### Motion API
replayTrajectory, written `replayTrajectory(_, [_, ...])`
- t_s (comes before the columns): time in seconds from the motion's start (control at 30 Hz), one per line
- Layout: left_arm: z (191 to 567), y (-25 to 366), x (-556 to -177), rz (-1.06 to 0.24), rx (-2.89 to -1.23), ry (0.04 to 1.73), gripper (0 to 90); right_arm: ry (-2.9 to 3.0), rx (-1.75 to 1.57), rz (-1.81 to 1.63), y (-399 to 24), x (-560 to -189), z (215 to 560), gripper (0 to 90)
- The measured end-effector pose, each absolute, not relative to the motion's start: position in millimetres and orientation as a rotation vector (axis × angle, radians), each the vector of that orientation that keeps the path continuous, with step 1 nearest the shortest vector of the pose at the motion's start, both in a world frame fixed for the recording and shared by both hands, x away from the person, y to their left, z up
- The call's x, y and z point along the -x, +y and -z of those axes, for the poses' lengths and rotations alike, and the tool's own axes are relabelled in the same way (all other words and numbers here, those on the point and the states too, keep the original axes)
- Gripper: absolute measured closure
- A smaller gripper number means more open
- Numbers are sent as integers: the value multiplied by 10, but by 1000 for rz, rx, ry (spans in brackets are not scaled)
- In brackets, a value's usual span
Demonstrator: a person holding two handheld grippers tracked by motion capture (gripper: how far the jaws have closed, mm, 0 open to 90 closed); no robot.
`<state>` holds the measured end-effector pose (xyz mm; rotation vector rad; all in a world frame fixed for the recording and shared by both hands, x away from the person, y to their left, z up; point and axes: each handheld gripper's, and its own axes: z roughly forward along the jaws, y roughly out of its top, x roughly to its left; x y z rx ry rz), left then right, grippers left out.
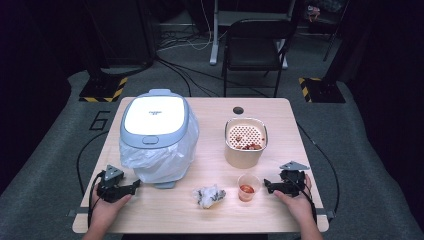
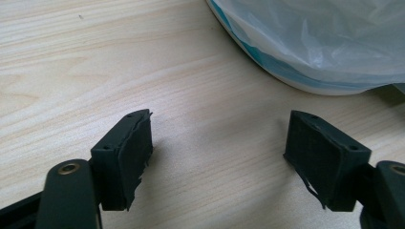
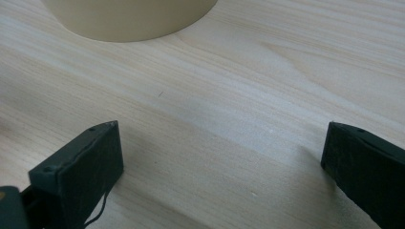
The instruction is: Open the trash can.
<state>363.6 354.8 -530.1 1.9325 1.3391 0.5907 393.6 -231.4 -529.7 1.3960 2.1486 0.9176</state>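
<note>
A lidded bin [image 1: 153, 120] lined with a clear plastic bag [image 1: 160, 160] stands on the left half of the wooden table [image 1: 210, 220]. A beige container [image 1: 245, 142] with a perforated insert holding reddish scraps stands right of centre. In front of it sit a small clear cup [image 1: 248, 186] with red contents and a crumpled tissue [image 1: 209, 195]. My left gripper [image 1: 135, 186] rests open near the front left, its jaws [image 2: 217, 157] wide apart over bare wood just short of the bag [image 2: 325, 43]. My right gripper [image 1: 267, 186] lies open near the cup, with the container base [image 3: 129, 19] ahead.
A dark round hole [image 1: 238, 110] sits in the table's far edge. Beyond the table stand a black chair [image 1: 255, 50] and floor cables. Bare wood lies between the tissue and the front edge.
</note>
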Motion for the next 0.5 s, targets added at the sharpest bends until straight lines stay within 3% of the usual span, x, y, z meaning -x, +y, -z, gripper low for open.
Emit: replayTrajectory(0.5, [5295,3550,-3603,-599,-1927,1341,346,2152,-1391,-907,-2319,-3931,5296,0])
